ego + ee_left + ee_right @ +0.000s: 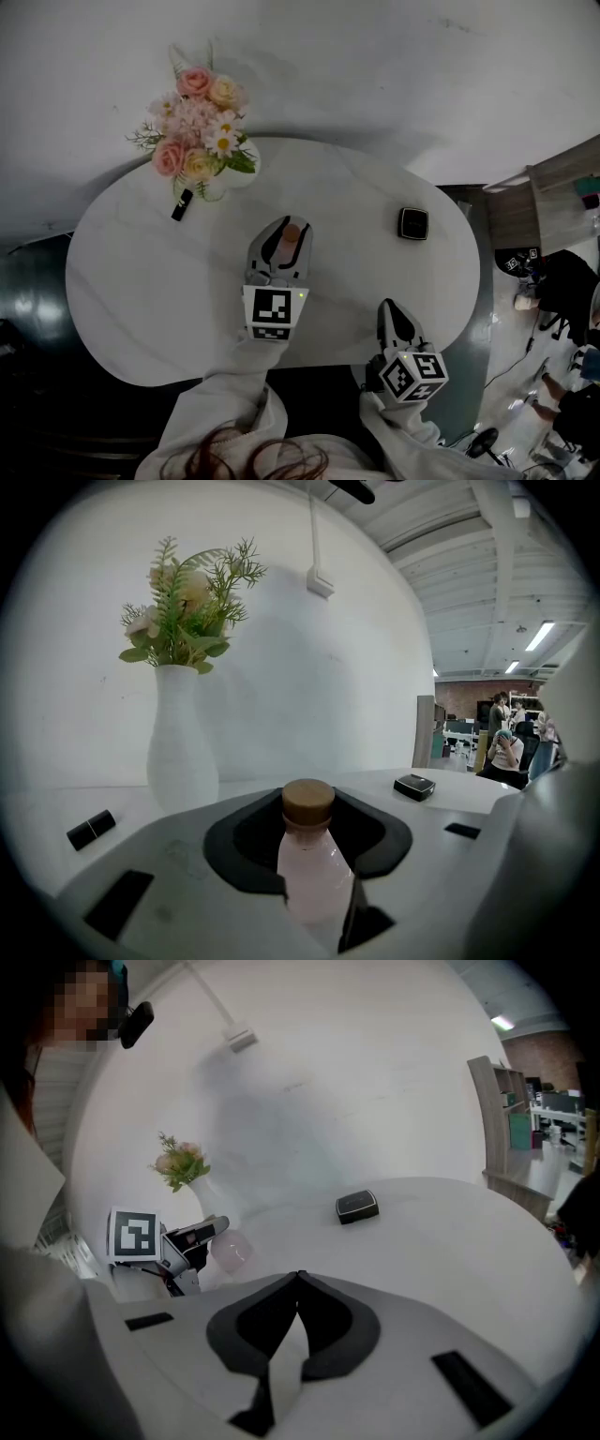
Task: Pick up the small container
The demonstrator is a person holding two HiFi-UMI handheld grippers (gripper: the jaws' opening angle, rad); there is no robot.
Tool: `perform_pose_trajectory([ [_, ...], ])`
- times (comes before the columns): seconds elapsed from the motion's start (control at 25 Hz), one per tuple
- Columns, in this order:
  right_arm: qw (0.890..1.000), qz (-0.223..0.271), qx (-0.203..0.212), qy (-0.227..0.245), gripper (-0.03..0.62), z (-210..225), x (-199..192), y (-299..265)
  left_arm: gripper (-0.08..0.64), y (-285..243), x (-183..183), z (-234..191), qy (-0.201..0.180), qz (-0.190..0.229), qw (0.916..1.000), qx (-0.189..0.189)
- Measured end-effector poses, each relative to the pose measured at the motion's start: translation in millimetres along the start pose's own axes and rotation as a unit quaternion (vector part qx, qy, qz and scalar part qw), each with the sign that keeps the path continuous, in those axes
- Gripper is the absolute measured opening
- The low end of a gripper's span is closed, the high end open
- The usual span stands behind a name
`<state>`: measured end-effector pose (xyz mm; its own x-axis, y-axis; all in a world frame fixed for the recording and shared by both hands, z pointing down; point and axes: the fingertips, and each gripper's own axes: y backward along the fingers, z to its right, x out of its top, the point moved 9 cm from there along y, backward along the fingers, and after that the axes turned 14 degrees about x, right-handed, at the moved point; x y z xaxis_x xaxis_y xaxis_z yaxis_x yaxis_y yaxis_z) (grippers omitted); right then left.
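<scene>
The small container is a pale pink bottle (291, 240) with a tan cap, standing upright near the middle of the round white table (141, 281). My left gripper (286, 227) is shut on it, one jaw on each side. The left gripper view has the bottle (314, 869) pinched between the dark pads, its cap just above them. My right gripper (395, 317) hovers at the table's near edge, to the right of the bottle, jaws shut with their tips touching and nothing between them. From the right gripper view the bottle (231, 1251) shows off to the left, in the left gripper (200, 1233).
A white vase of pink flowers (202, 141) stands at the table's far left, with a small black tube (182, 204) lying in front of it. A flat black box (412, 223) sits at the right. A wooden shelf (553, 192) and people are beyond the table's right side.
</scene>
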<state>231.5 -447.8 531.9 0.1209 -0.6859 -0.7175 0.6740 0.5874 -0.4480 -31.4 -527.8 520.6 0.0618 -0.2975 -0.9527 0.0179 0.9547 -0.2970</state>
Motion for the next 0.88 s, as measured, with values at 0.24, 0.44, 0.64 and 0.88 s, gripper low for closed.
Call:
perform_pose_trajectory([
  [0.24,1.000,0.001,0.005,0.004,0.049,1.7,-2.9,8.6,0.133,14.1,1.0,-2.2,0.002,0.000,0.9999,0.016],
  [0.44,1.000,0.002,0.017,0.009,0.049,-2.1,-4.6,13.5,0.133,27.5,9.1,-2.6,0.000,0.010,0.9997,0.021],
  [0.64,0.999,0.008,0.034,0.023,0.049,-7.0,1.6,14.6,0.132,39.7,21.5,-5.6,0.005,0.022,0.9994,0.027],
  [0.88,0.998,0.019,0.042,0.034,0.049,-17.0,14.2,14.4,0.133,59.1,30.8,-16.0,0.021,0.024,0.9987,0.039],
])
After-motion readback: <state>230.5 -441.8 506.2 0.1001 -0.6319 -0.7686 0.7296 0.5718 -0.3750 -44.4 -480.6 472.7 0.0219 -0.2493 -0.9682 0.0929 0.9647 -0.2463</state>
